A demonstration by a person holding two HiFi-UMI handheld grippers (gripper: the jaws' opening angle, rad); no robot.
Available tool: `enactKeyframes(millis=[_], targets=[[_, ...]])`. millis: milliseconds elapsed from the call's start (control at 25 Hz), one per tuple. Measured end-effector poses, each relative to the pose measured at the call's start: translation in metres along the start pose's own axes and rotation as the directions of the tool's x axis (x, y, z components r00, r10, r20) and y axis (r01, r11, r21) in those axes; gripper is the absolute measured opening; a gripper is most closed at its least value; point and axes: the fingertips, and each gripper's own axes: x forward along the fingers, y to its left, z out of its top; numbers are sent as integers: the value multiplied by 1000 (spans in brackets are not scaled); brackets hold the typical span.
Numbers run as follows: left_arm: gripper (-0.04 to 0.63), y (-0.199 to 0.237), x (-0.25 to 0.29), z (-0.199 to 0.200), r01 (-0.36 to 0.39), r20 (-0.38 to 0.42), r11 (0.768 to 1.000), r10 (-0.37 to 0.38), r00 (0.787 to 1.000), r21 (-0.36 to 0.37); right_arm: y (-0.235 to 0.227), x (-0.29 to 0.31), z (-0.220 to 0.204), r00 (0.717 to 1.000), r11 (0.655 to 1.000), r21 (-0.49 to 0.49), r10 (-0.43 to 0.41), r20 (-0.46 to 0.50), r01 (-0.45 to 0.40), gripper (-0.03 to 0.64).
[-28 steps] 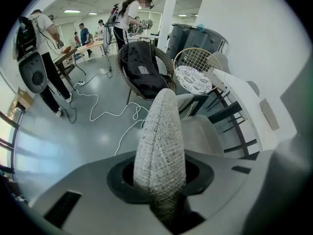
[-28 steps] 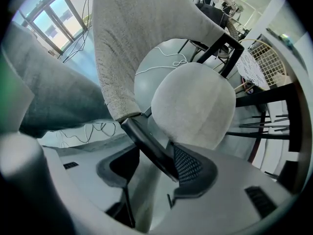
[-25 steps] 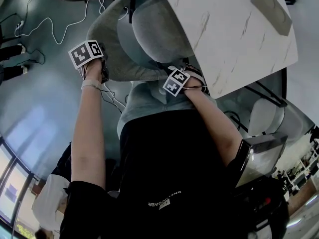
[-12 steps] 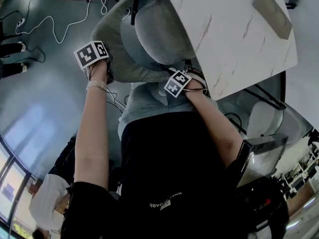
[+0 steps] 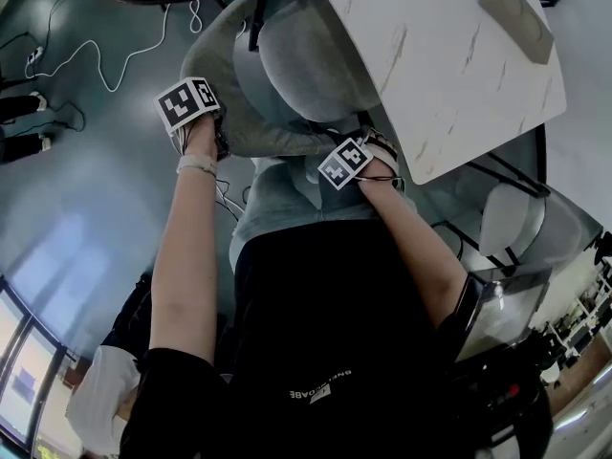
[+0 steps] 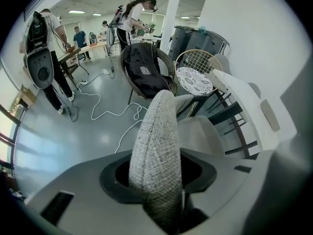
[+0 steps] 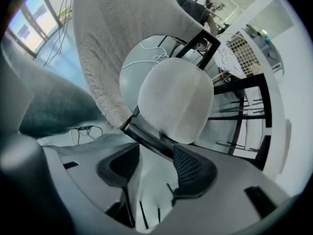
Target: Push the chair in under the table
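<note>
While its jaws are opening, the left gripper straddles the grey fabric backrest rim of the chair; the cloth stands between the pads, which do not visibly squeeze it. The right gripper is released, jaws apart, with the chair's black frame bar crossing just past their tips and the pale seat cushion beyond. In the head view, the chair's seat sits partly beneath the edge of the white marbled table, backrest toward the person.
</note>
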Motion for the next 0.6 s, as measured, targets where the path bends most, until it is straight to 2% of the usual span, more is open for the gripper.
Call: enactKeyframes(millis=[120, 200, 320, 440, 520, 600], targets=[[234, -5, -2, 2, 19, 33, 999, -20, 999, 34, -6, -26, 15, 992, 986, 167, -2, 127, -19, 218], [241, -8, -8, 5, 16, 59, 997, -21, 998, 81, -14, -51, 34, 971, 972, 234, -33, 235, -24, 210], [241, -4, -23, 4, -48, 100, 985, 31, 994, 165, -21, -93, 58, 937, 948, 313, -60, 344, -54, 204], [241, 4, -49, 10, -141, 213, 961, 90, 973, 236, -30, -132, 70, 900, 919, 386, -98, 424, -82, 201], [239, -1, -76, 18, -138, 301, 952, 52, 952, 274, -37, -158, 75, 870, 903, 420, -131, 476, -94, 195], [236, -15, -108, 21, -79, 357, 942, -45, 933, 326, -43, -190, 81, 827, 885, 449, -156, 539, -126, 184]])
